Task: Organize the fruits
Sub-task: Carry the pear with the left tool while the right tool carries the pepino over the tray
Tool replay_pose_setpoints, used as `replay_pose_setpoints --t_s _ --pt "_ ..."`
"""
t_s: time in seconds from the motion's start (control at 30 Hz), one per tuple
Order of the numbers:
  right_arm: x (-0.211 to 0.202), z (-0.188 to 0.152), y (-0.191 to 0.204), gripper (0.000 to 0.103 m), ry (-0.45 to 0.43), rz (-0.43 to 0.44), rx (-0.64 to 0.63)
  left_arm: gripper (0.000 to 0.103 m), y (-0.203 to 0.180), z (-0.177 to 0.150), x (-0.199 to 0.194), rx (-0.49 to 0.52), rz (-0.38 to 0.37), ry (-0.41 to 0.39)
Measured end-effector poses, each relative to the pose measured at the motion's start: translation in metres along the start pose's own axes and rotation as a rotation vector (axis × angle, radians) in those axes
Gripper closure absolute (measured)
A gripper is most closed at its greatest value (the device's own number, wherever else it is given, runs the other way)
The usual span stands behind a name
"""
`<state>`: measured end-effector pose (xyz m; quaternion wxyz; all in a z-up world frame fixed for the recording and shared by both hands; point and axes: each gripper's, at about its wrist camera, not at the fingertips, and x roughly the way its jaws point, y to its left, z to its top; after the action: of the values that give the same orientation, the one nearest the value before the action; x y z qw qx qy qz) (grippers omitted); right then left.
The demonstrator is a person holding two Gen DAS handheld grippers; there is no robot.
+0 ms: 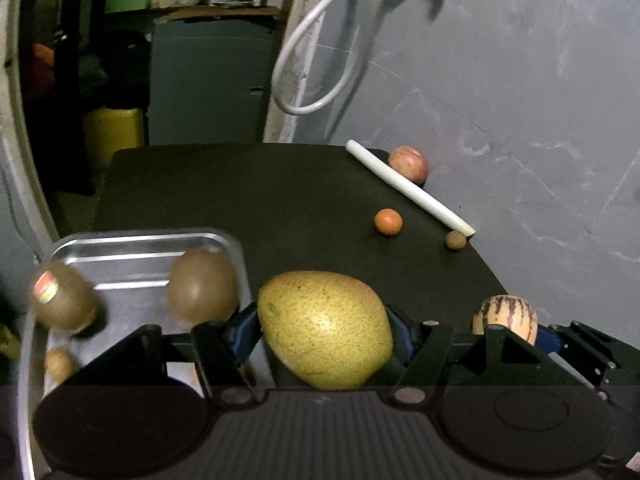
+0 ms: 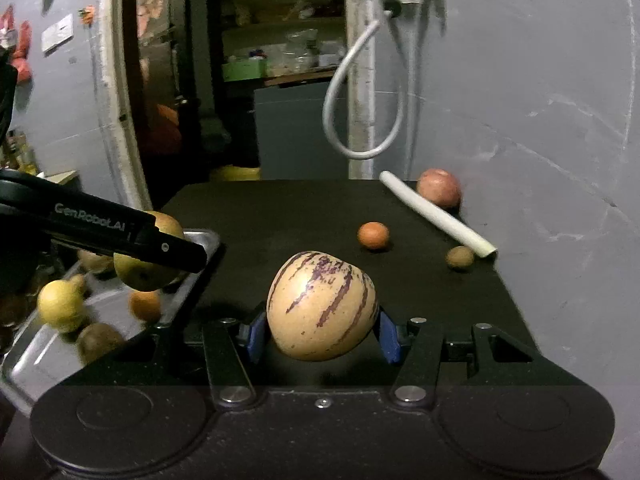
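Note:
My left gripper (image 1: 324,330) is shut on a speckled yellow-green pear (image 1: 325,328), held at the right rim of a metal tray (image 1: 132,240). The tray holds two kiwis (image 1: 202,286), one with a sticker (image 1: 62,296), and smaller fruit. My right gripper (image 2: 322,330) is shut on a cream pepino melon with purple stripes (image 2: 322,304), above the black table. In the right wrist view the left gripper (image 2: 160,246) holds the pear (image 2: 148,264) over the tray (image 2: 208,240). A small orange fruit (image 2: 373,235), a small brown fruit (image 2: 460,257) and a reddish fruit (image 2: 439,188) lie on the table.
A white tube (image 1: 408,186) lies diagonally at the table's far right, by the grey wall (image 1: 520,100). A white hose loop (image 1: 316,60) hangs behind the table. A yellow container (image 1: 114,132) stands beyond the table's far left edge.

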<state>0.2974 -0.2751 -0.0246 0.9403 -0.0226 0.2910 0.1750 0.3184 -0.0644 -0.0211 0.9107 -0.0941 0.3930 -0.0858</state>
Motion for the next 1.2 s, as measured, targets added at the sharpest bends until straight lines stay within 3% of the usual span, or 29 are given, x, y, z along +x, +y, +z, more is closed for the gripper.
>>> replay_pose_setpoints --t_s 0.77,1.2 --pt "-0.024 -0.011 0.089 0.047 0.042 0.256 -0.147 0.034 0.077 -0.079 -0.112 -0.179 0.135 -0.005" --pt "-0.02 -0.026 0.121 0.047 0.133 0.341 -0.201 0.034 0.11 -0.107 -0.116 -0.249 0.19 0.064"
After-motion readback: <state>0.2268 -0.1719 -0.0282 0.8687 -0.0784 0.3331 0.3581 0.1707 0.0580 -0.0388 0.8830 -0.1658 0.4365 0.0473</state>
